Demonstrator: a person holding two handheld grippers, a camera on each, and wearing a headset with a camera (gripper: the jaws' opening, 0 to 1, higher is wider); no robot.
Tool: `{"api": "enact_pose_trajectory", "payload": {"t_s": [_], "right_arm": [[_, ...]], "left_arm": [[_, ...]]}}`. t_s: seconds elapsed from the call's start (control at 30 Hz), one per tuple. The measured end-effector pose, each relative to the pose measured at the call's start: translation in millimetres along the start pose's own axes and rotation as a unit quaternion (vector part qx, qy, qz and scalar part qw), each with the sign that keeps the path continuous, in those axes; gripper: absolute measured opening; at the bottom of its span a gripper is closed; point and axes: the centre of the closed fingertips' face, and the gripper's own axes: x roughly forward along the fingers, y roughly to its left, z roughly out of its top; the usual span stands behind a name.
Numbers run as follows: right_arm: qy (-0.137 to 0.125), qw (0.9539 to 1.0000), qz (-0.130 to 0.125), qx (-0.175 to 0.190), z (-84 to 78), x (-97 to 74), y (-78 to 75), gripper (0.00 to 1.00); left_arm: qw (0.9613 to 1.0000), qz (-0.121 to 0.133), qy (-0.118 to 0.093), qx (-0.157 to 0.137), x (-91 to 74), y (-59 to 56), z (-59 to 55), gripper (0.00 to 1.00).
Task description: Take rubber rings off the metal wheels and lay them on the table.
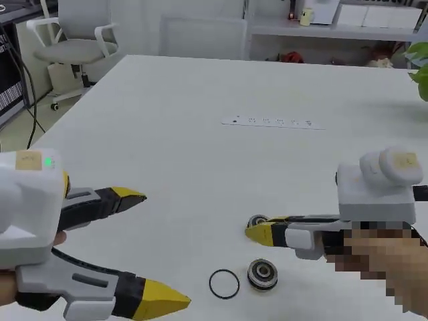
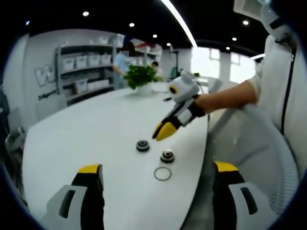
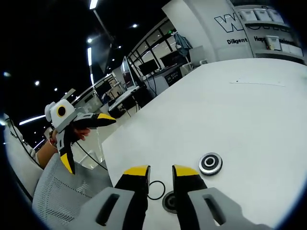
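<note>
One black rubber ring (image 1: pixel 224 283) lies loose on the white table (image 1: pixel 200 134), beside a metal wheel (image 1: pixel 262 274) near the front edge. A second wheel (image 1: pixel 257 221) sits just behind the yellow tips of my right gripper (image 1: pixel 255 231), whose jaws stand only a narrow gap apart with nothing between them. My left gripper (image 1: pixel 154 247) hovers at the left, jaws spread wide and empty. In the right gripper view the ring (image 3: pixel 154 189) and one wheel (image 3: pixel 169 201) lie under my right gripper (image 3: pixel 160 171); the other wheel (image 3: pixel 210 163) sits to the right. The left gripper view shows the ring (image 2: pixel 162 173) and both wheels (image 2: pixel 142 145) (image 2: pixel 167 155).
A long power strip (image 1: pixel 271 122) lies flat mid-table. An office chair (image 1: pixel 77 40) stands past the far left corner, shelving (image 1: pixel 334 27) runs along the back, and a green plant (image 1: pixel 420 67) is at the right edge.
</note>
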Motion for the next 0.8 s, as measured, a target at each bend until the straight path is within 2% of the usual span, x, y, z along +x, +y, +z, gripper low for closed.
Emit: {"api": "enact_pose_trajectory", "payload": {"t_s": [0.1, 0.37, 0.47, 0.6, 0.8], "right_arm": [[-0.019, 0.9997, 0.005, 0.017, 8.7, -6.1, -2.4, 0.15], [-0.062, 0.9974, -0.014, 0.034, 27.7, -23.7, -14.6, 0.15], [-0.061, 0.9971, -0.021, 0.040, 27.5, -25.7, -19.9, 0.16], [-0.063, 0.9967, -0.026, 0.044, 28.1, -27.5, -22.7, 0.16], [-0.066, 0.9963, -0.030, 0.046, 30.0, -29.6, -26.7, 0.16]], "left_arm": [[0.9999, -0.003, 0.001, 0.014, 3.1, 0.3, 10.2, 0.95], [0.9989, -0.024, -0.008, 0.039, 15.0, -0.4, 33.4, 0.95], [0.9984, -0.026, -0.008, 0.050, 21.0, 2.2, 42.6, 0.95], [0.9973, -0.042, -0.018, 0.057, 29.1, 0.8, 59.2, 0.95], [0.9957, -0.053, -0.034, 0.068, 40.4, 4.3, 81.1, 0.94]]}}
